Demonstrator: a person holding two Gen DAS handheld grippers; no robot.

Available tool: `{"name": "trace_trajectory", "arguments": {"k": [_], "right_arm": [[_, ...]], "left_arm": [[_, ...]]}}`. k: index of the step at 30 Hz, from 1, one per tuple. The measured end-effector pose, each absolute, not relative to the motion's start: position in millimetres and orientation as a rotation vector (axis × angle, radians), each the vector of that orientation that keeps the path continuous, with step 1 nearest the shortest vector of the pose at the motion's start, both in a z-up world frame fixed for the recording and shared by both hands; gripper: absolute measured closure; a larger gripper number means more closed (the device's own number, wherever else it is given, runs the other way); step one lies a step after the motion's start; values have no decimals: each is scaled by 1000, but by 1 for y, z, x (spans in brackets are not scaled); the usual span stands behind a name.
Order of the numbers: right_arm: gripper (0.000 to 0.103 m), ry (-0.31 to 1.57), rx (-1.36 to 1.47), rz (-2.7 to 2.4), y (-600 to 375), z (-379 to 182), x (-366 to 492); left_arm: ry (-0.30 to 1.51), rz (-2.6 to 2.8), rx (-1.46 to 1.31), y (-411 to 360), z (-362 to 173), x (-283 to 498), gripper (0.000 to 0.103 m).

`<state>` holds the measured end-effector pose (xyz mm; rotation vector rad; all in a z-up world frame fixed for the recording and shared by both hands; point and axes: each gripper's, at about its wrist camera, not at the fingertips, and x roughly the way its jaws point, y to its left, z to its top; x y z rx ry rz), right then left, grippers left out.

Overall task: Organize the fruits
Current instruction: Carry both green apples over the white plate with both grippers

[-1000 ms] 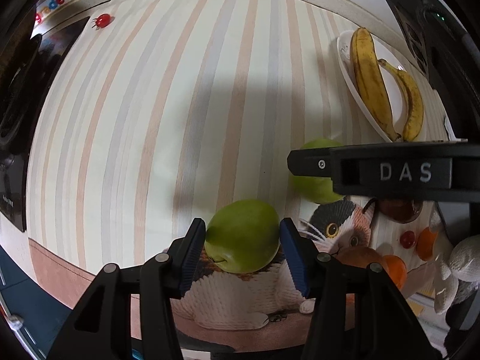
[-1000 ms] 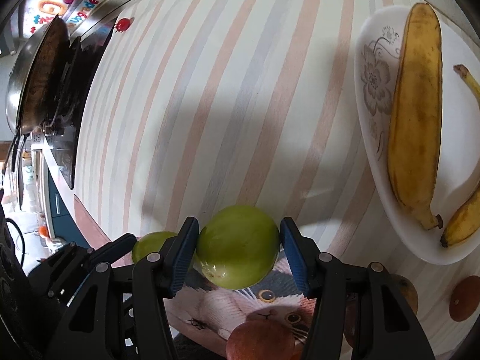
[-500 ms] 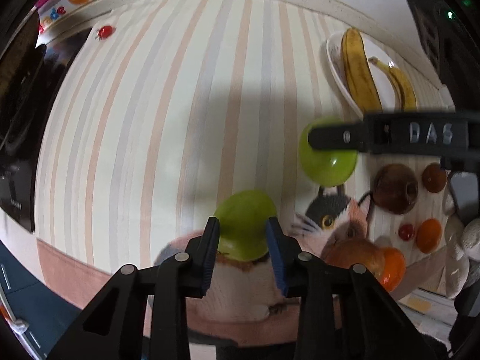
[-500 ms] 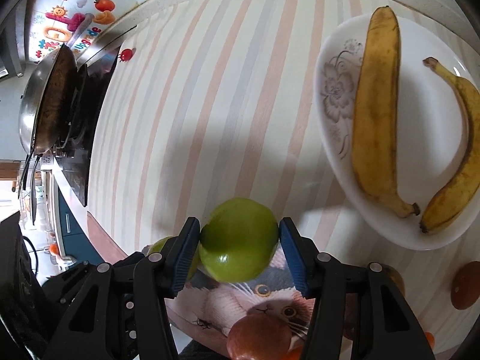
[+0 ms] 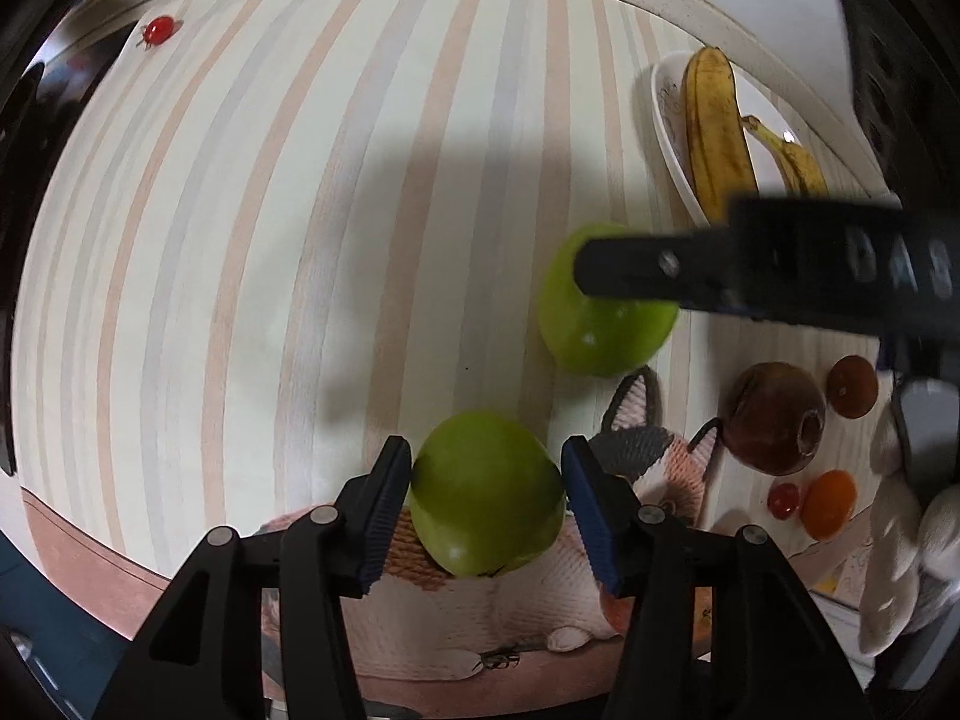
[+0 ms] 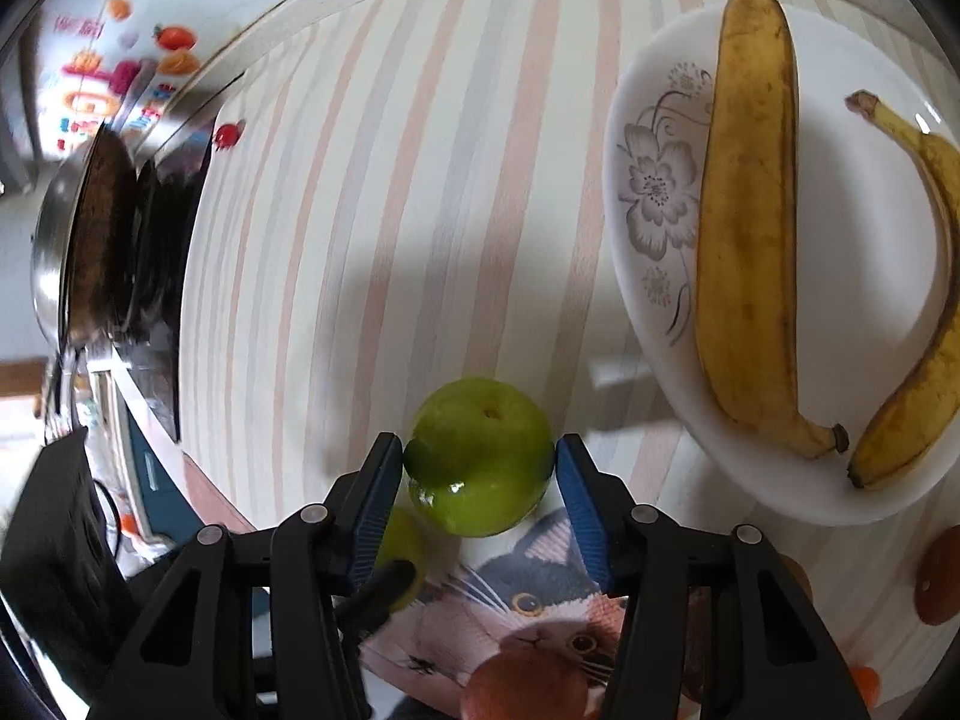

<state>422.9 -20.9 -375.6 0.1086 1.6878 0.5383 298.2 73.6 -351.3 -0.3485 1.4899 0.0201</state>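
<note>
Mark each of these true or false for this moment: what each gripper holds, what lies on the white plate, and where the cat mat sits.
1. The left gripper is shut on a green apple. True.
2. The right gripper is empty. False: it grips another green apple.
3. The white plate holds two bananas. True.
4. A green apple already lies on the plate. False: only bananas lie there.
5. The cat mat lies beneath the gripped apples. True.
</note>
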Motion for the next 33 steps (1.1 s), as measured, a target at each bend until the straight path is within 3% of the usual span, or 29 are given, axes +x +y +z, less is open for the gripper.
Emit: {"name": "trace_trajectory", "arguments": {"k": [7,15,29,33], "right_arm": [[45,1736,139,550,-6,-392,423],[46,1660,53,539,6,-383,416],[46,1480,261,518,-89,-298,454],[46,1423,308,429,-139,-280,478]], "left_arm": [[1523,-14,-403,71,-361,299,50],[1489,61,-343,65,-355,291,52],[1371,14,-371,57,-295,331,56],[1331,-70,-375,37,-273,375,75]]}}
